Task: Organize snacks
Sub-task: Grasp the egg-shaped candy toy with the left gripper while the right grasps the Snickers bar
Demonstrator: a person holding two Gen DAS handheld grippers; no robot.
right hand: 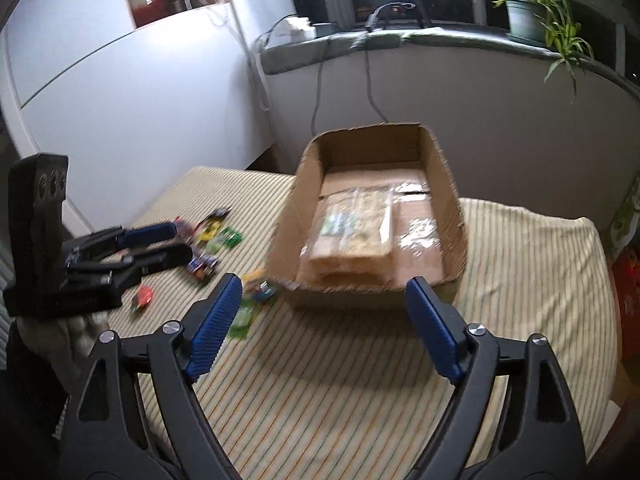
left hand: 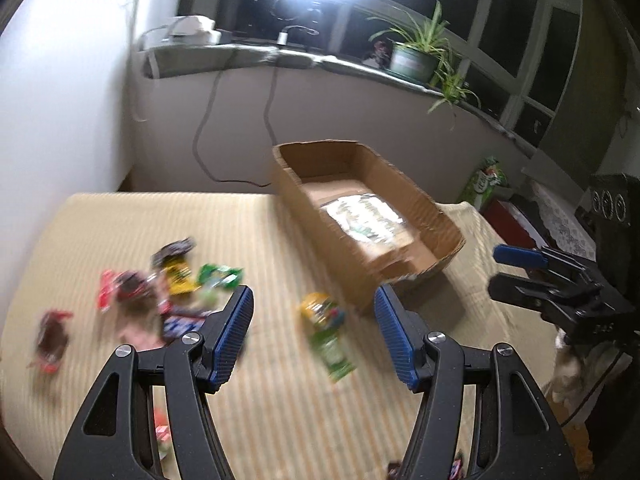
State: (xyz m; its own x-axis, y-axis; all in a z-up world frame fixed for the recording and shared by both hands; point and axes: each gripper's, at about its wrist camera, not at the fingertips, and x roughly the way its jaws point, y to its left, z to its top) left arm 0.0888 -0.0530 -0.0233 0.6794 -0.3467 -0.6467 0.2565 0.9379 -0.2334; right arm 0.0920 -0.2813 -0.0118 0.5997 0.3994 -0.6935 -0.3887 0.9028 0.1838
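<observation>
While both views are smeared by blur, a cardboard box is seen on a striped cloth covering the worktop, with a clear-wrapped packet lying flat on its floor. A heap of small snacks is scattered on the cloth well to the left of the box, and a green-and-yellow packet lies alone just beside the box's near corner. The left tongs are held spread above that packet, nothing gripped. The right tongs are likewise spread and empty, pointed at the box. A potted plant is seen on the window ledge.
</observation>
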